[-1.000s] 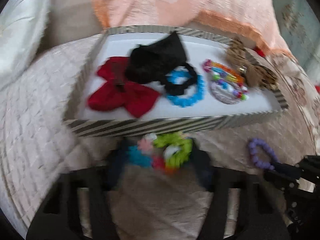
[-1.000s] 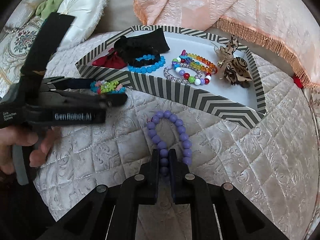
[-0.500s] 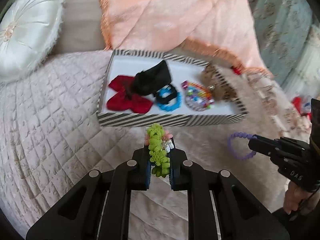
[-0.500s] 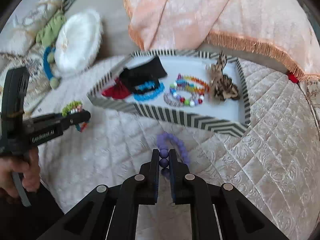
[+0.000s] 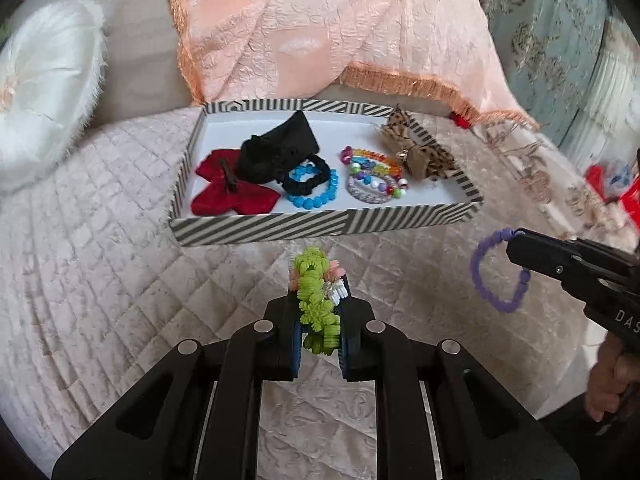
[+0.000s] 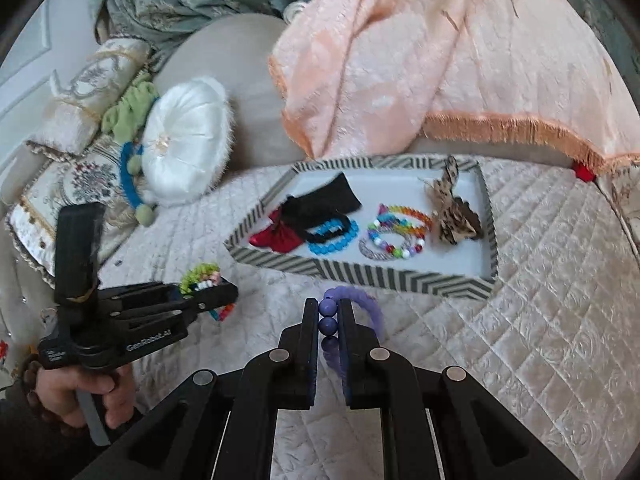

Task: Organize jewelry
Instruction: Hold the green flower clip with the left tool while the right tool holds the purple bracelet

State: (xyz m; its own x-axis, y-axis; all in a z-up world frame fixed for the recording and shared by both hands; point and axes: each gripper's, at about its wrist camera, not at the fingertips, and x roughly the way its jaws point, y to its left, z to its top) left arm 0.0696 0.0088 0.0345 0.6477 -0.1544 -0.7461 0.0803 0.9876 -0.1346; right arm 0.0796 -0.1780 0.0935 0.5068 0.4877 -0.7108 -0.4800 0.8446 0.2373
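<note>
My left gripper (image 5: 319, 286) is shut on a green, pink and white flower bracelet (image 5: 316, 300), held above the quilt in front of the striped tray (image 5: 260, 227). In the right wrist view that left gripper (image 6: 230, 293) sits at the left with the flower bracelet (image 6: 199, 274). My right gripper (image 6: 329, 305) is shut on a purple bead bracelet (image 6: 329, 325), lifted off the quilt just short of the tray's (image 6: 360, 278) near wall. The purple bracelet (image 5: 498, 270) hangs from the right gripper (image 5: 514, 240) in the left wrist view.
The tray holds a red bow (image 5: 232, 196), a black pouch (image 5: 280, 148), a blue bead bracelet (image 5: 316, 192), colourful bead bracelets (image 5: 376, 178) and a leopard bow (image 5: 420, 148). A peach fringed blanket (image 5: 340, 32) lies behind it, a white round cushion (image 5: 44, 92) to the left.
Both grippers rose off the quilt with their bracelets. The left jaws closed on the flower bracelet. The tray now looks farther away in both views.
</note>
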